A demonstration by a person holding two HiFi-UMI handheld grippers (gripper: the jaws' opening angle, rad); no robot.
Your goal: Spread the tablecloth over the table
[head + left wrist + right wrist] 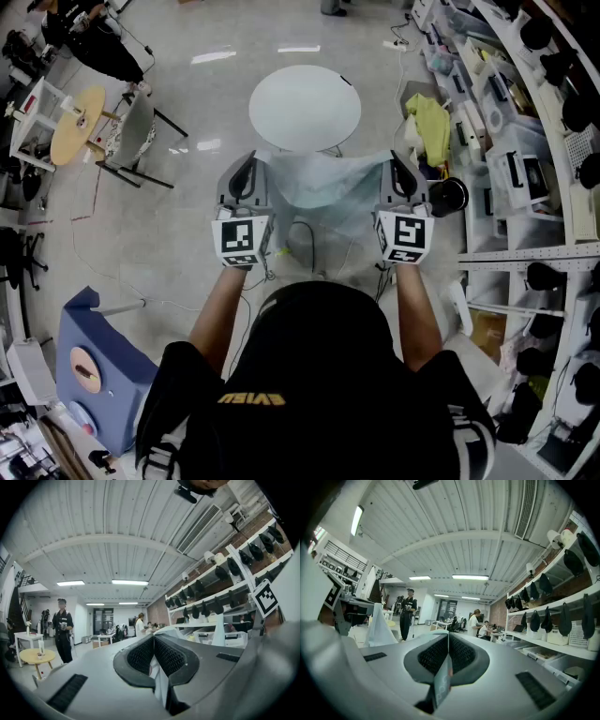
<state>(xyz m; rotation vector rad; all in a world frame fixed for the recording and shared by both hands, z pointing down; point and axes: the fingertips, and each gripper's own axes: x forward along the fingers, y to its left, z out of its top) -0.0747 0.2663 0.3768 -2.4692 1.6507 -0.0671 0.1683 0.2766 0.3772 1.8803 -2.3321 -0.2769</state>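
Note:
A pale, see-through tablecloth [328, 184] hangs stretched between my two grippers at chest height. The round white table [305, 105] stands on the floor just beyond it. My left gripper [249, 161] is shut on the cloth's left corner, and a fold of the cloth [161, 679] is pinched between its black ribbed pads [140, 656]. My right gripper [396, 162] is shut on the right corner, with a strip of the cloth [440, 682] hanging out of its closed jaws. Both grippers point level, side by side. The cloth's lower part is hidden behind the grippers.
Shelving [530, 141] with bins and dark helmets runs along the right. A yellow-green cloth [429, 127] lies near its foot. A yellow side table [77, 124] and a chair [131, 133] stand at the left, a blue box [94, 361] near left. Cables [302, 239] lie underfoot. A person [62, 630] stands farther off.

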